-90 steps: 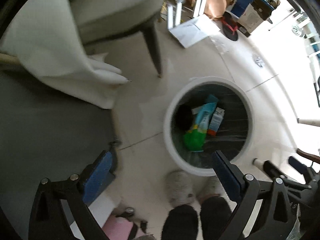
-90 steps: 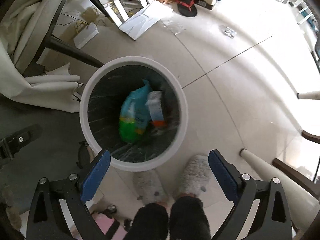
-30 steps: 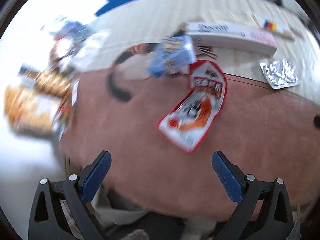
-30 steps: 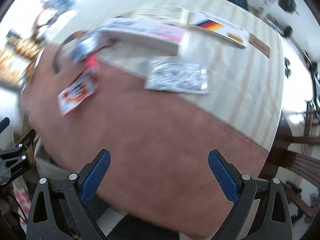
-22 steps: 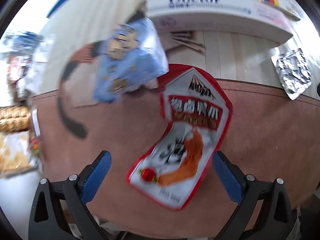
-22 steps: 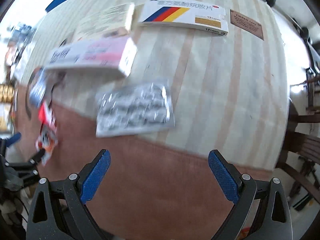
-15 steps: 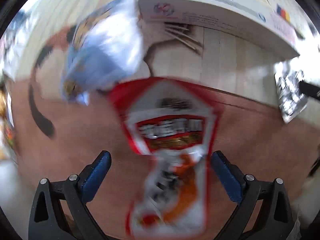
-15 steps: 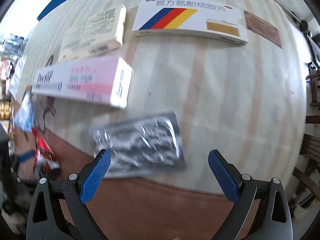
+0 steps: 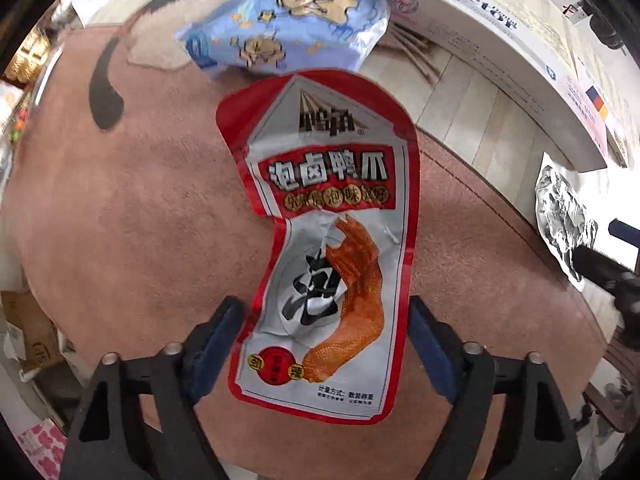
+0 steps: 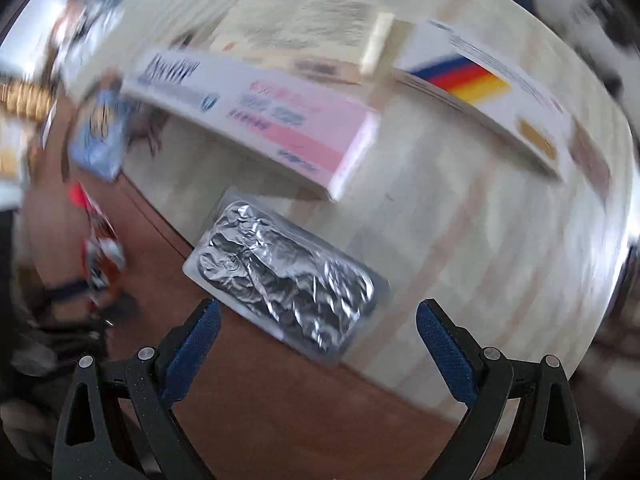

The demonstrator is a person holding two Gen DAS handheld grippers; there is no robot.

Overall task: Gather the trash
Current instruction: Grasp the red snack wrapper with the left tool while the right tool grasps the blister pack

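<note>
A red and white snack wrapper lies on the brown mat. My left gripper is open, its two fingers on either side of the wrapper's lower half. A blue cartoon wrapper lies just beyond it. A crumpled silver blister pack lies across the mat edge; my right gripper is open just in front of it. The pack also shows in the left wrist view, with the right gripper's finger beside it.
A long white and pink Doctor box lies behind the blister pack and also shows in the left wrist view. A medicine box with coloured stripes and a beige box lie further back on the striped wooden table.
Both grippers left the floor bin and came to the table. The left closed in over the red wrapper, its fingers narrowing; the right closed in on the blister pack.
</note>
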